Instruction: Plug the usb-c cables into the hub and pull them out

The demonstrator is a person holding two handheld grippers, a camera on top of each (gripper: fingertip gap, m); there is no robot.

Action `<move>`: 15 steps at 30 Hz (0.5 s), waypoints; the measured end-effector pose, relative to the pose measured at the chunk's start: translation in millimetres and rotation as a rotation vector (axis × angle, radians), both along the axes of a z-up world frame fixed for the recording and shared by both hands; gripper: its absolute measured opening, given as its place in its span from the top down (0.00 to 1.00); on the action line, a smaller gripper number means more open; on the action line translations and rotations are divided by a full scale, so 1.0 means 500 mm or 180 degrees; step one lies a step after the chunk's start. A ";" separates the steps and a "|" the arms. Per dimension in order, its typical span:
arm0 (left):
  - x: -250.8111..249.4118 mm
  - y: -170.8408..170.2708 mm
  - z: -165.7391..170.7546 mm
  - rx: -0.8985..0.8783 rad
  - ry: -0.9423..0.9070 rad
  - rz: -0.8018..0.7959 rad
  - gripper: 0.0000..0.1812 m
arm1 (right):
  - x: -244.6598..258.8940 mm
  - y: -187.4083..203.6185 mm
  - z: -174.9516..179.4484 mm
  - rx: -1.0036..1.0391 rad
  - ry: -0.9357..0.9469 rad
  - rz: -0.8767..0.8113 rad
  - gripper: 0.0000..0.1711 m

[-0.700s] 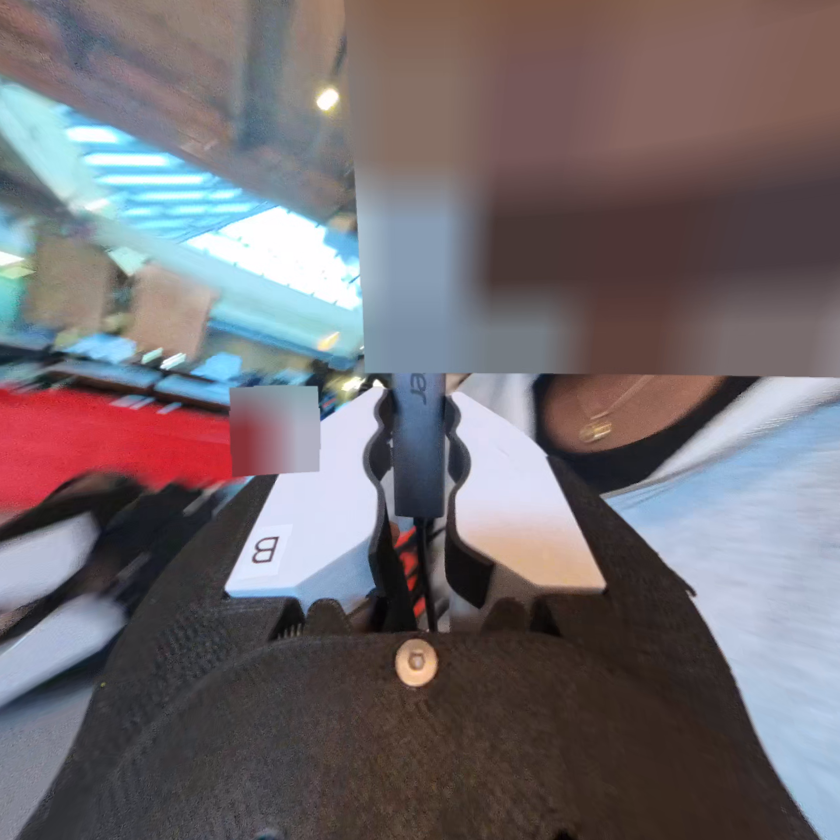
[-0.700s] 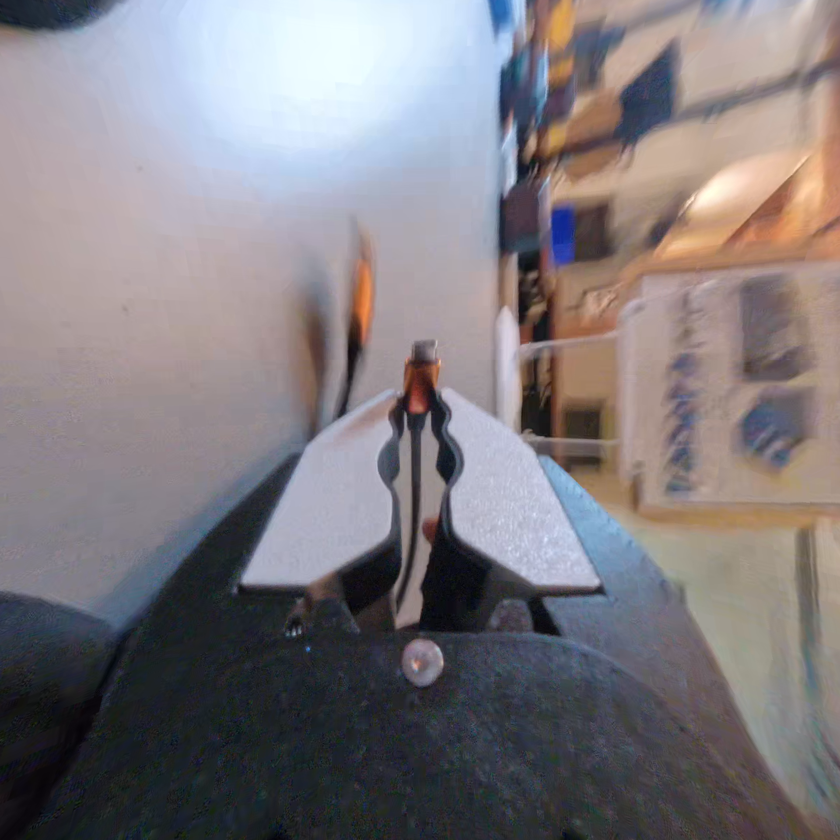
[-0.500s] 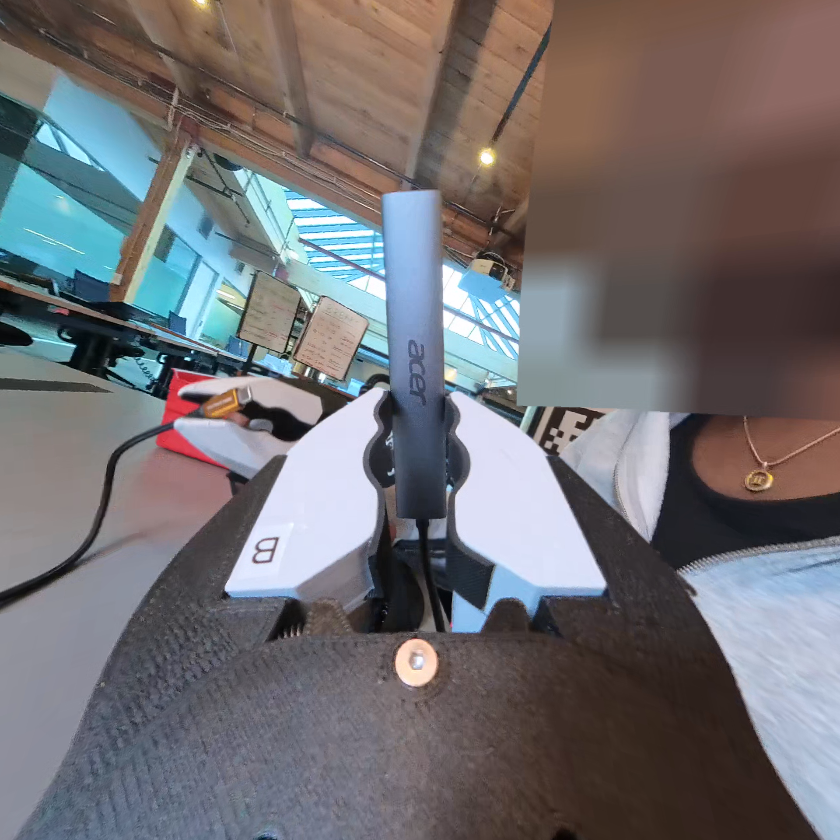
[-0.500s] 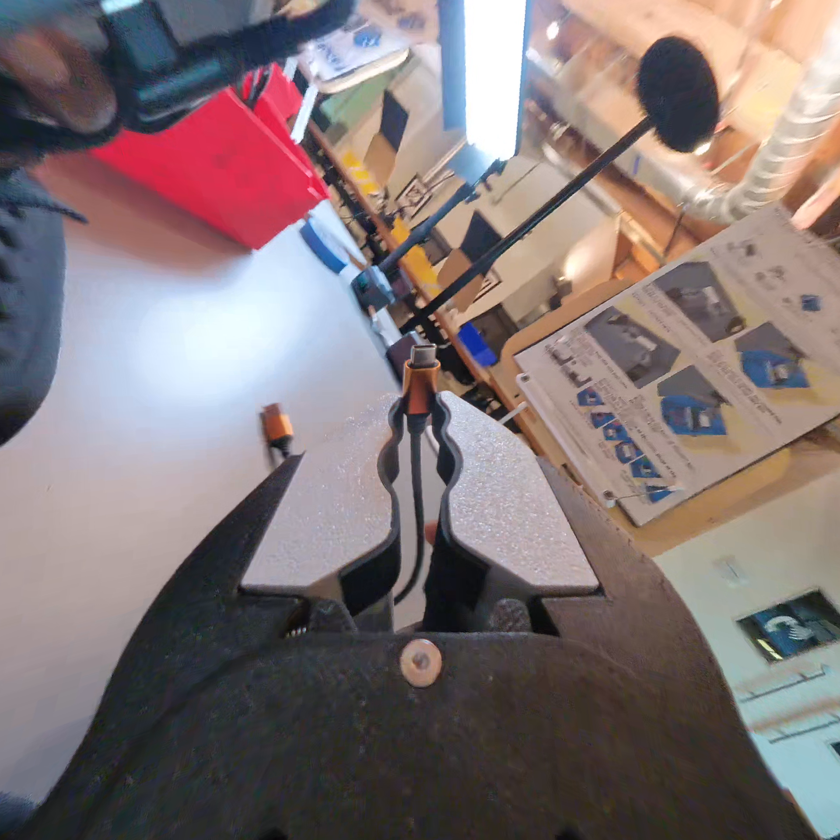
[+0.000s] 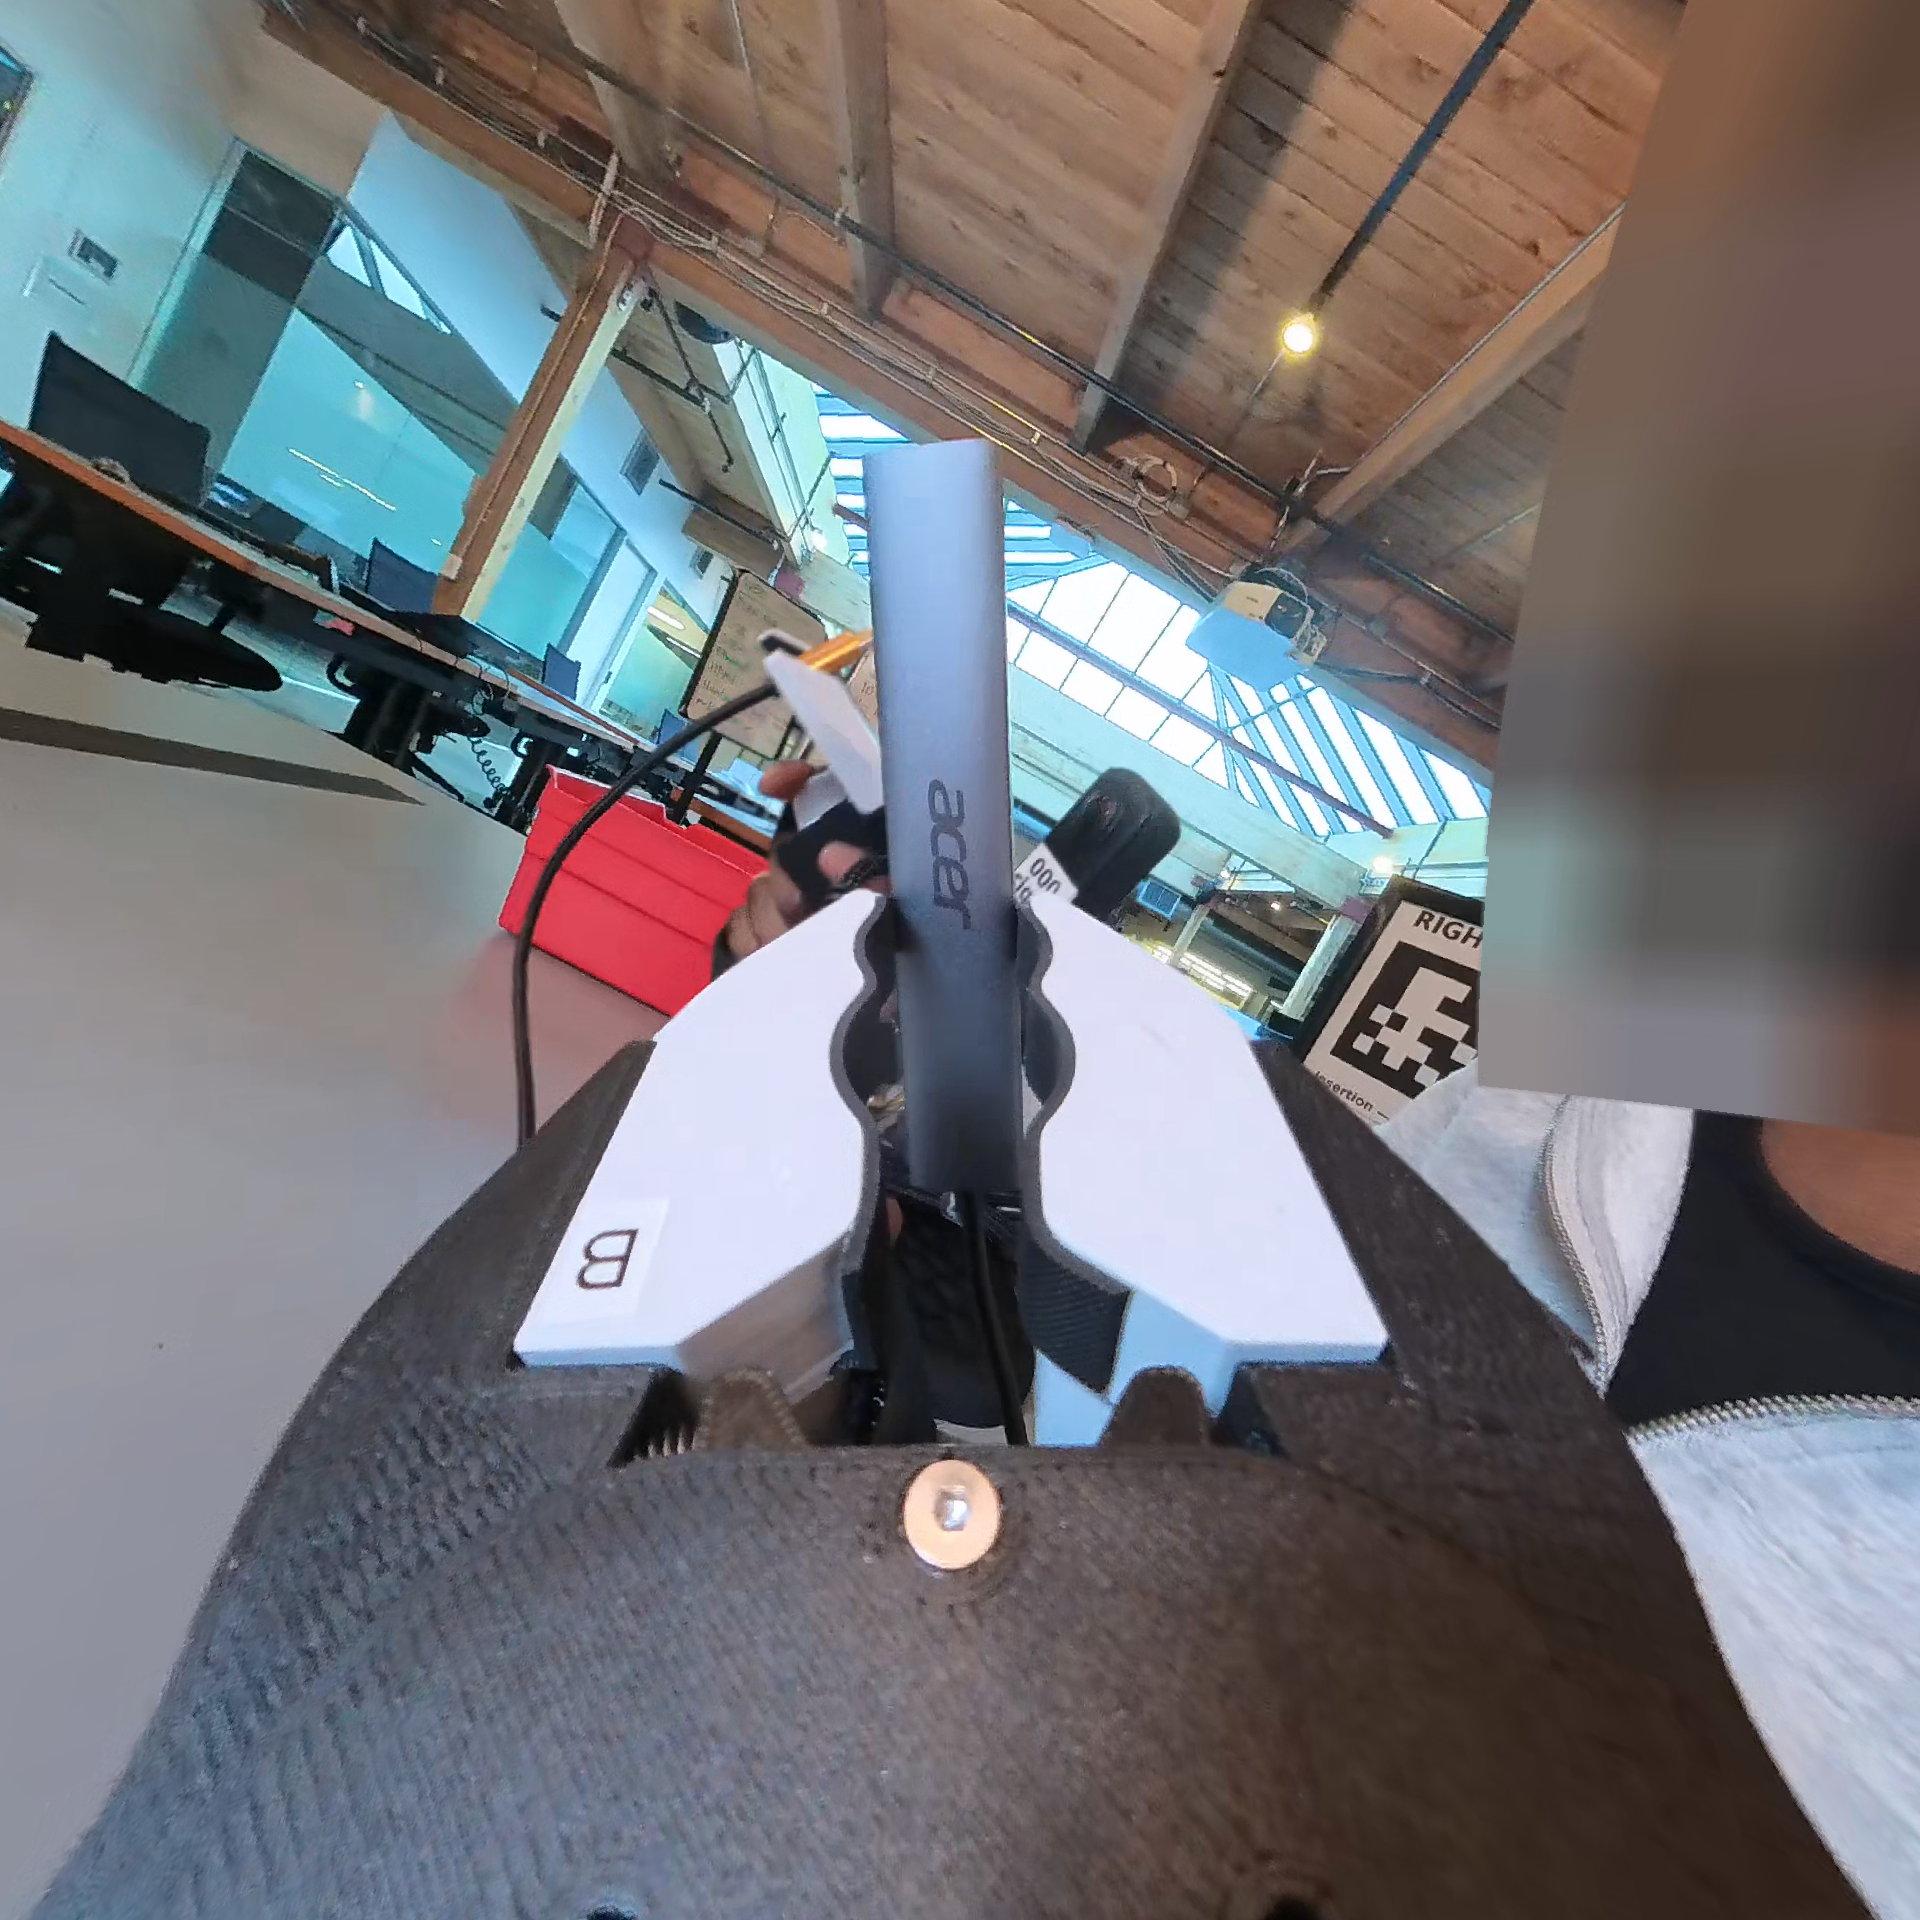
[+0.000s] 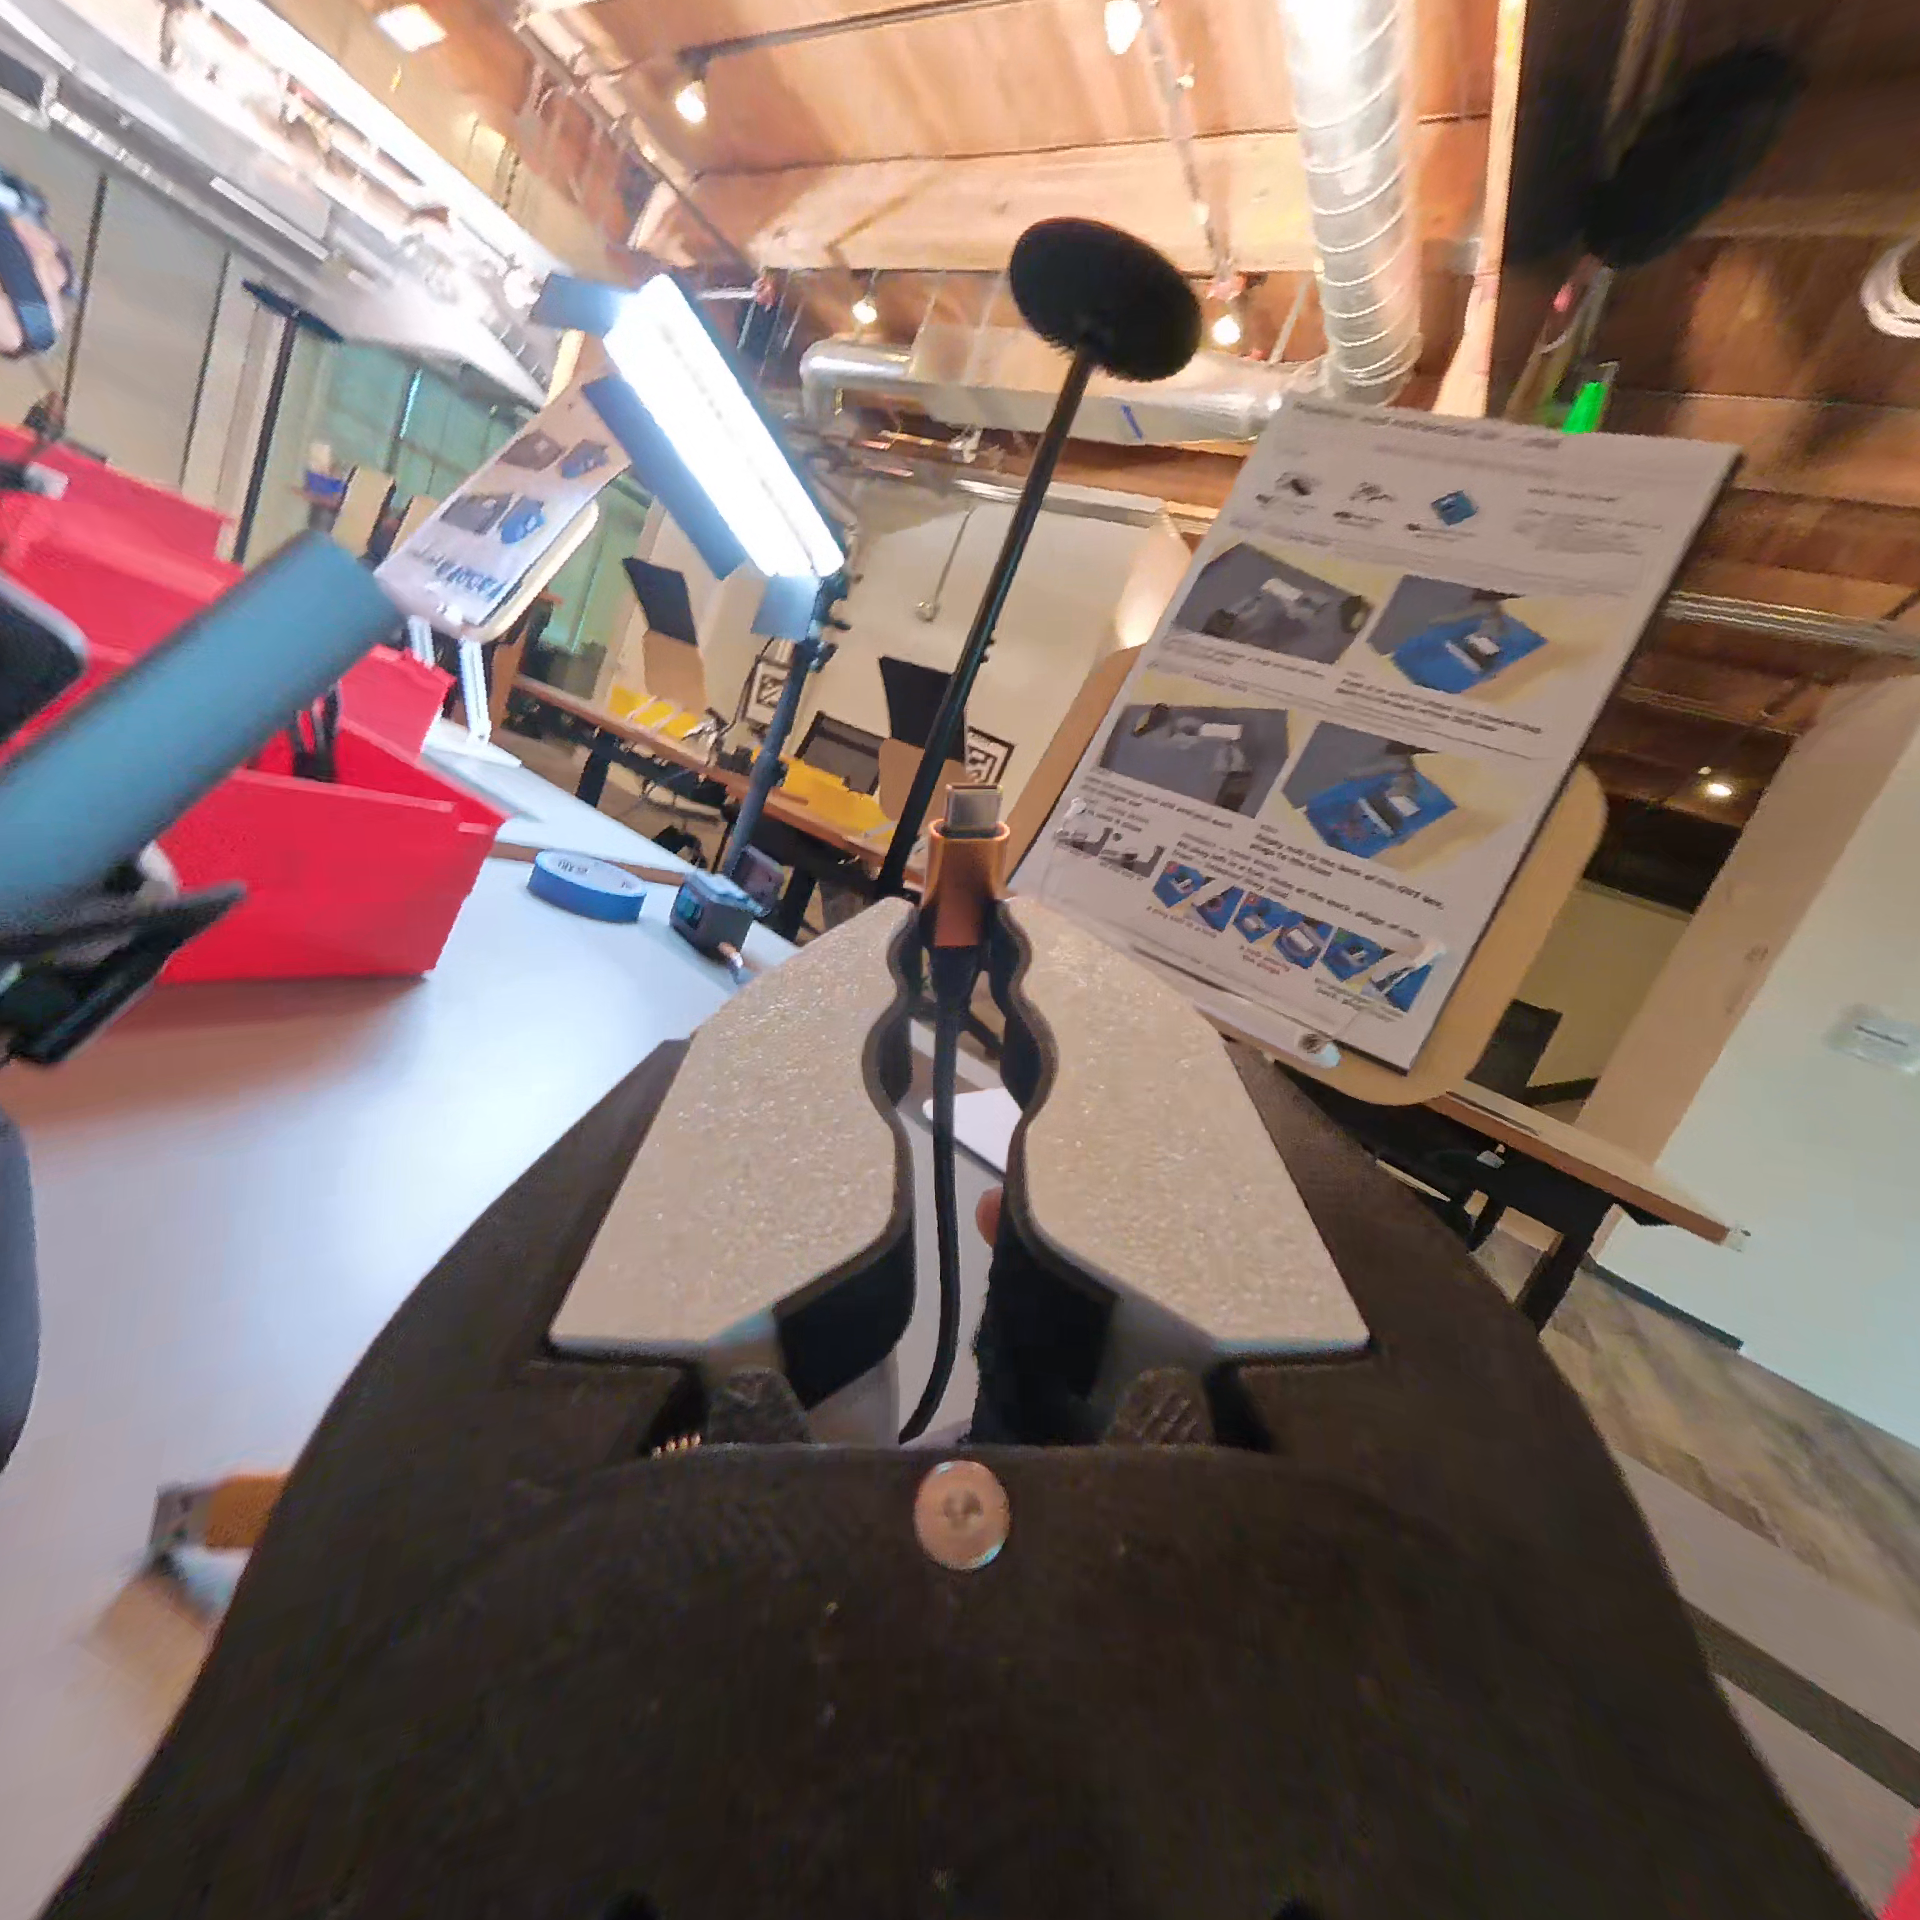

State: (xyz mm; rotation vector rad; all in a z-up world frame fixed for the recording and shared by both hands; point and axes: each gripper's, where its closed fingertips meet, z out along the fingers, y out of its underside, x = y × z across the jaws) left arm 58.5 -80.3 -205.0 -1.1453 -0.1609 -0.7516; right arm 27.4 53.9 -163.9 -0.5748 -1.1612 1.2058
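Two grippers are both lifted above the grey table (image 6: 312,1122), each clamped on its own piece. The left gripper (image 5: 951,935) pinches the lower part of the grey hub (image 5: 940,727), which stands upright out of the jaws with its thin black lead dropping back between them. The right gripper (image 6: 954,920) is closed tight on the orange collar of a usb-c cable (image 6: 964,883), the bare metal plug sticking out past the tips and the black cord trailing back through the jaws. In the left wrist view that cable's tip appears just left of the hub, though whether they touch cannot be told. A red bin (image 6: 312,862) and a blue tape roll (image 6: 587,883) sit on the table beyond, with a second orange plug (image 6: 223,1512) lying blurred near its close edge
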 end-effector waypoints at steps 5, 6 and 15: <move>-0.001 0.001 -0.001 -0.0012 -0.0026 0.0008 0.88 | 0.047 0.060 0.116 -0.0248 0.0275 -0.0297 0.93; 0.001 0.000 -0.001 -0.0007 -0.0018 -0.0007 0.87 | 0.061 0.076 0.146 -0.0232 0.0342 -0.0412 0.93; 0.000 0.001 -0.002 -0.0012 -0.0011 0.0051 0.87 | 0.275 0.267 0.388 0.0063 0.0784 -0.1793 0.93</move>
